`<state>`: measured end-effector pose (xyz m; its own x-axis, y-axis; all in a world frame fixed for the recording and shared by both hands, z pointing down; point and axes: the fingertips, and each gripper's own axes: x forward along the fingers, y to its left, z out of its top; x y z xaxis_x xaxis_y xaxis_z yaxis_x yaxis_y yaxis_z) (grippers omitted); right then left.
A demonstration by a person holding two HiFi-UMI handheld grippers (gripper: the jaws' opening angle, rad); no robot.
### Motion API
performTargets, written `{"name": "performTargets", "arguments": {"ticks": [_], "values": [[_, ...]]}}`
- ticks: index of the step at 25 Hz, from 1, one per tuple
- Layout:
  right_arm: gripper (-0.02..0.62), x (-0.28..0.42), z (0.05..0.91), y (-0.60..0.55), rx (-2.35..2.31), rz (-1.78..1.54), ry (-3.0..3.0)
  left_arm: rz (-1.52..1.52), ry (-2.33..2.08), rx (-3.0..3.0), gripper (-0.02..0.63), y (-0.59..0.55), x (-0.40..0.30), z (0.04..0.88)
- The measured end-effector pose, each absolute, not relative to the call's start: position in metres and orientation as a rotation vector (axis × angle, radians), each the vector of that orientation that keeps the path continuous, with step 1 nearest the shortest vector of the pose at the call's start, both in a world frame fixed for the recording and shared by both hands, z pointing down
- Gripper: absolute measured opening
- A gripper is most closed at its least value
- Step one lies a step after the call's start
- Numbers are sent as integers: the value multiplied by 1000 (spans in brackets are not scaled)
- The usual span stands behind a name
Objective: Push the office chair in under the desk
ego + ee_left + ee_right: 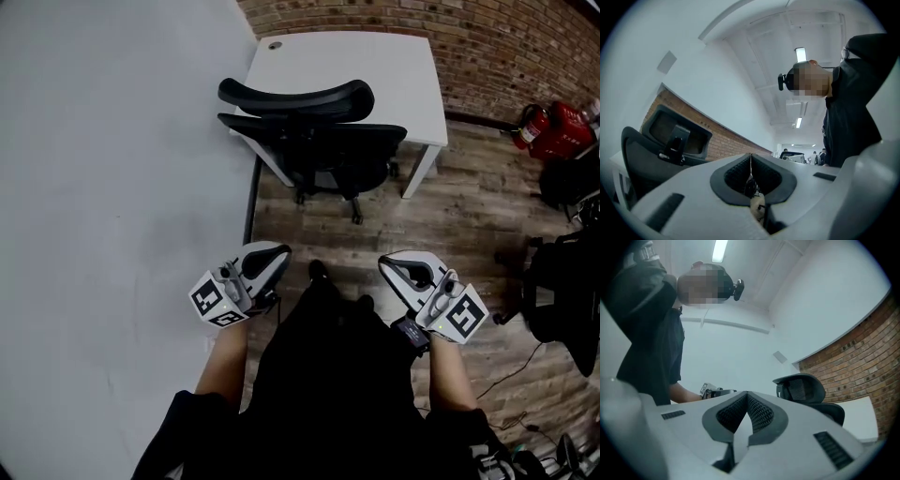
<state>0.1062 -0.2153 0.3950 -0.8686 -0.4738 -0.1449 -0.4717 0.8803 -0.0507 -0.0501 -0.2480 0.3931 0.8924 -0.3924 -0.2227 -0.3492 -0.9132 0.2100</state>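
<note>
the office chair (314, 141) stands on the wood floor (375, 234) at the near left corner of the white counter (375, 70), which sits against a brick wall (487, 47). its dark curved backrest (295, 97) shows against the counter top, while its castors (356, 216) are out on the floor in front of the counter's edge, so the chair looks not yet fully tucked in.

the left gripper (279, 253) and the right gripper (386, 264) are held low in front of the person, well apart from the chair, one to each side. both sets of jaws are clenched pad to pad with nothing between them; each gripper view shows the ribbed pads meeting in a closed seam.

the chair should handle as a fairly heavy but free-rolling thing: rigid frame, mesh back with some give, a seat that can swivel. a push low and off-centre would likely spin it rather than roll it. the best place to bear on is probably the stiff top rim of the backrest, one closed gripper on each side of its middle, pressing evenly toward the counter so the castors track straight and the seat slides under without clipping the counter's leg (419, 173).
</note>
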Motion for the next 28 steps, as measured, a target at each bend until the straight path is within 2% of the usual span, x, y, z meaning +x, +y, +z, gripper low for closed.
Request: {"name": "performTargets", "arguments": {"ticks": [5, 14, 23, 28], "values": [[5, 86, 418, -199, -674, -96, 2868, -309, -522, 2867, 18, -220, -36, 407], [3, 58, 407, -162, -755, -145, 2828, -199, -276, 2887, 17, -169, -45, 428], [3, -55, 402, -91, -810, -137, 2846, -213, -136, 2976, 17, -88, -135, 420], [3, -85, 400, -48, -849, -146, 2877, -231, -121, 2969, 17, -61, -179, 423]]}}
